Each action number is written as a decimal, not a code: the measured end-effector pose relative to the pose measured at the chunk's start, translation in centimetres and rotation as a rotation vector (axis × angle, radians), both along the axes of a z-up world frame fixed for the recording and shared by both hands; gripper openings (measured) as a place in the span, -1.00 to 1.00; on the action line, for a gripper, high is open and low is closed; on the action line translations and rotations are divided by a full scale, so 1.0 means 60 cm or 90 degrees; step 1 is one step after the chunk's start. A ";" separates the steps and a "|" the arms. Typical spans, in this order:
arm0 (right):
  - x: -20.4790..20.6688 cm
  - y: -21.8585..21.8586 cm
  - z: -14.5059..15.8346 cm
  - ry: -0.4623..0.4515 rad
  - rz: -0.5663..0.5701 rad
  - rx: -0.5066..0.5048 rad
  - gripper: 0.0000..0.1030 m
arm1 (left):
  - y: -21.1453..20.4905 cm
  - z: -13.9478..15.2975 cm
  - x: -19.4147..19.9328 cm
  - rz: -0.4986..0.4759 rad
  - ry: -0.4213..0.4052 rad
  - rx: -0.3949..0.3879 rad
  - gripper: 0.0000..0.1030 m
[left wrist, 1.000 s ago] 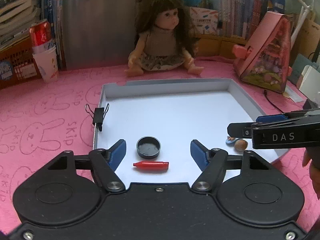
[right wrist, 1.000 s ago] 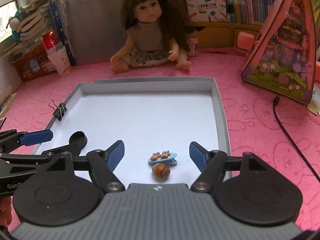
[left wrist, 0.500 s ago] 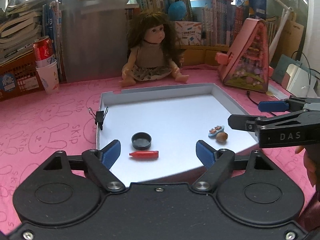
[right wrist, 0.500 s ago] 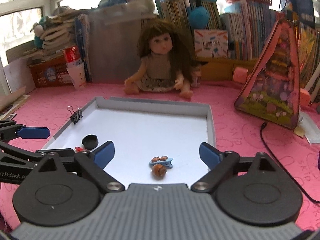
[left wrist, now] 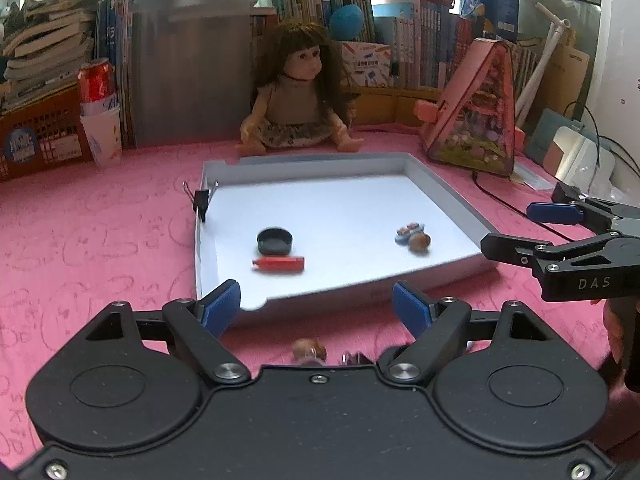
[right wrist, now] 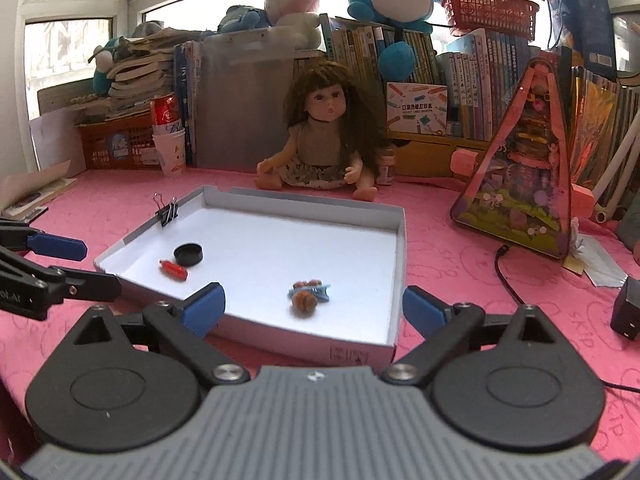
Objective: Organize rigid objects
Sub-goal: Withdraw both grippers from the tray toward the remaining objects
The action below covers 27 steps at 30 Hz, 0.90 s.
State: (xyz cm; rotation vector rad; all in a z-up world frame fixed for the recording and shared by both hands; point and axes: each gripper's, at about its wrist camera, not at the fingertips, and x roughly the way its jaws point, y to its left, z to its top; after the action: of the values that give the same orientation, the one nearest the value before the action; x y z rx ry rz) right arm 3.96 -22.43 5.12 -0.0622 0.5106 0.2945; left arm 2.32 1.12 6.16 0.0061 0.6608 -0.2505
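In the left wrist view, I am holding my left gripper [left wrist: 317, 307] low in the frame, fingers apart and gripping nothing, just short of the near rim of the tray [left wrist: 452, 200]. Inside the tray, a black cap [left wrist: 274, 240] is sitting left of centre with a red cap [left wrist: 279, 264] just below it; a blue clip [left wrist: 407, 233] and a nut [left wrist: 419, 243] are touching each other right of centre. A binder clip [left wrist: 201, 203] is pinching the tray's left wall. At the bottom centre, on the pink mat [left wrist: 100, 232], two small blurred items [left wrist: 309, 349] are lying outside the tray; I cannot tell what they are. My right gripper [left wrist: 520, 232] is showing at the right edge, fingers apart.

In the right wrist view, my right gripper [right wrist: 314, 307] is open and empty at the tray's [right wrist: 396, 240] near wall. The same four pieces are lying inside; my left gripper [right wrist: 76, 264] is entering from the left edge.

I judge the sorting partly done: four pieces in, at least those two left.
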 end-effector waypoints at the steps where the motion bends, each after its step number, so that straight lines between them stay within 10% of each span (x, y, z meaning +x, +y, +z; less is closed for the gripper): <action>1: -0.004 -0.001 -0.002 0.000 0.001 -0.003 0.93 | 0.001 -0.002 -0.004 -0.001 0.003 -0.002 0.59; 16: -0.048 0.007 -0.038 0.024 0.055 -0.059 0.92 | -0.005 -0.026 -0.060 -0.047 0.021 0.012 0.46; 27: -0.053 0.024 -0.064 0.056 0.065 -0.084 0.80 | -0.006 -0.051 -0.076 -0.076 0.049 0.022 -0.08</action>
State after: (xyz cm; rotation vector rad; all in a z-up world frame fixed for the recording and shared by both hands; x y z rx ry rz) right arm 0.81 -20.99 1.28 -0.2038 0.6155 0.3645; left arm -2.23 0.77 3.12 0.0690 0.7425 -0.3563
